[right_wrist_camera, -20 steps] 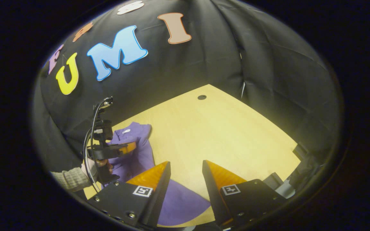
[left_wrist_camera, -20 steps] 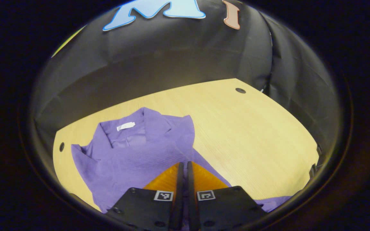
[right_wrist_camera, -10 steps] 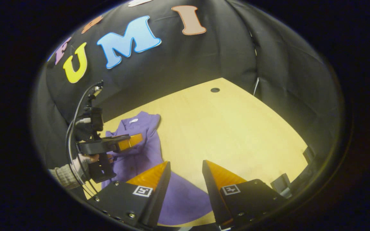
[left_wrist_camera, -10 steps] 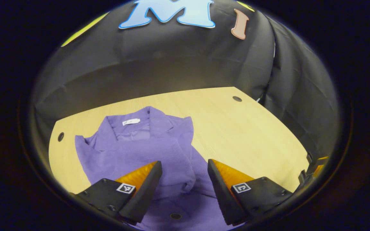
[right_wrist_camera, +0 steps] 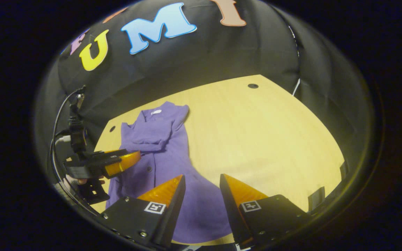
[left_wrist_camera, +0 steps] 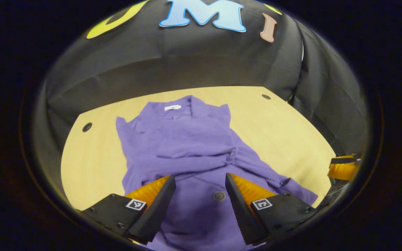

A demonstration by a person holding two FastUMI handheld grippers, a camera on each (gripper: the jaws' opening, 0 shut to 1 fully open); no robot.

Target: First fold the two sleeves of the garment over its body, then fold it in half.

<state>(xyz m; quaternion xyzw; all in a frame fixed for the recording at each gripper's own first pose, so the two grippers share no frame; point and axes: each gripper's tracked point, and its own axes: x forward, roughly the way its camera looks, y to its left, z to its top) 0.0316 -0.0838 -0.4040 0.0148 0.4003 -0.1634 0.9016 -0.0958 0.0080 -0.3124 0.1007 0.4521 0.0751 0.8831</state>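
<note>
Wooden table carries the purple shirt mid-frame, collar up top, both sleeves looking folded across the chest. Left gripper and right gripper hover spread apart, empty. Looks soft, floppy knit, so I'd pinch both bottom hem corners for the half-fold.

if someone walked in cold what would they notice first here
The purple garment catches the eye first: it lies spread on the pale wooden table, collar toward the back wall, with the sleeves folded across its chest. Next come the orange fingers of the left gripper, open above the garment's lower half, and the right gripper, also open over the hem.
</note>
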